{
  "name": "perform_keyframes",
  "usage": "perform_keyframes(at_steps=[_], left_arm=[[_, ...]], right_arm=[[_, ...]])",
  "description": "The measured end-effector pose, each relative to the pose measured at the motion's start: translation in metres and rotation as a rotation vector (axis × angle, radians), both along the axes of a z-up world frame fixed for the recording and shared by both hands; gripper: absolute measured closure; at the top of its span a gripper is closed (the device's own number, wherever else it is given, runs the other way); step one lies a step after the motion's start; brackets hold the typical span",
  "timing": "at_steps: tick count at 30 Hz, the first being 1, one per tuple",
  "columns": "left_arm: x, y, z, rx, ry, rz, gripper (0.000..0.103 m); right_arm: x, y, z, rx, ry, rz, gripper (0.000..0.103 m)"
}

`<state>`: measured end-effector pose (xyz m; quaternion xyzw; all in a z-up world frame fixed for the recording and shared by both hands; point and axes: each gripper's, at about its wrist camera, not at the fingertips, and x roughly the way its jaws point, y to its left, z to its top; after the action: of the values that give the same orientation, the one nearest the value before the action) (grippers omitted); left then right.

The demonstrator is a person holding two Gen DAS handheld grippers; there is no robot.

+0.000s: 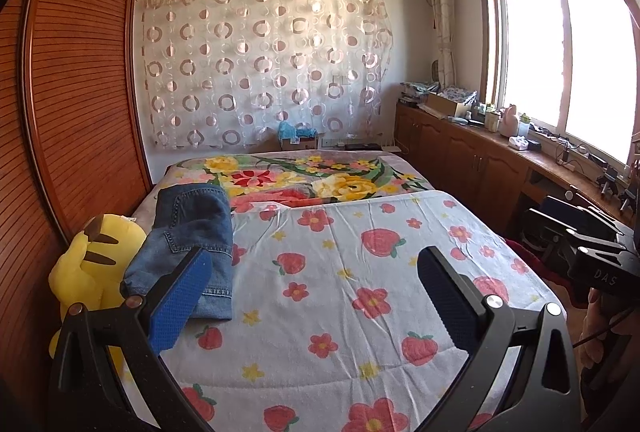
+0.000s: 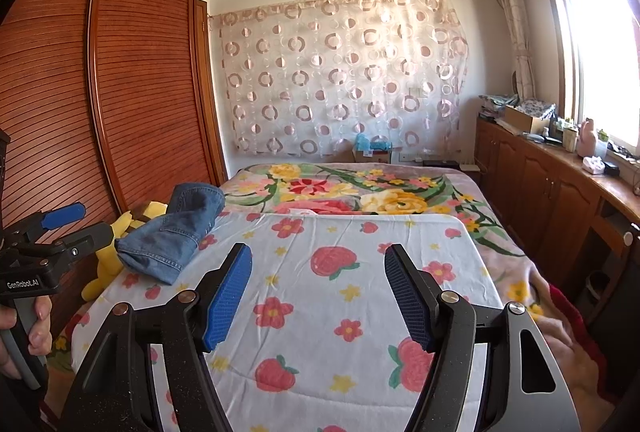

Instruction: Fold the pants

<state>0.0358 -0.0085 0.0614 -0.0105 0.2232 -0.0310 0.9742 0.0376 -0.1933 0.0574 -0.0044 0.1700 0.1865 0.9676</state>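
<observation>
A pair of blue denim pants [image 1: 192,236] lies folded in a compact bundle at the left edge of the bed, on the white strawberry-print quilt [image 1: 360,272]. It also shows in the right wrist view [image 2: 176,232]. My left gripper [image 1: 314,264] is open and empty, held above the quilt just right of the pants. My right gripper [image 2: 318,264] is open and empty, above the middle of the quilt. The left gripper also shows at the left edge of the right wrist view [image 2: 60,228].
A yellow plush toy [image 1: 92,272] sits beside the pants at the bed's left edge. A wooden slatted wardrobe [image 2: 100,92] stands along the left. A floral blanket [image 2: 360,192] covers the far bed. Wooden cabinets [image 2: 552,184] with clutter run under the window on the right.
</observation>
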Motion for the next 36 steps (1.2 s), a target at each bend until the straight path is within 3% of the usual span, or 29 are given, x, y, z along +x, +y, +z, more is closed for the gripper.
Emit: perform_keyframes(at_steps=[36], left_arm=[[-0.002, 0.0035, -0.0031, 0.001, -0.004, -0.001, 0.0]], right_arm=[[-0.0024, -0.0042, 0.002, 0.003, -0.01, 0.001, 0.032]])
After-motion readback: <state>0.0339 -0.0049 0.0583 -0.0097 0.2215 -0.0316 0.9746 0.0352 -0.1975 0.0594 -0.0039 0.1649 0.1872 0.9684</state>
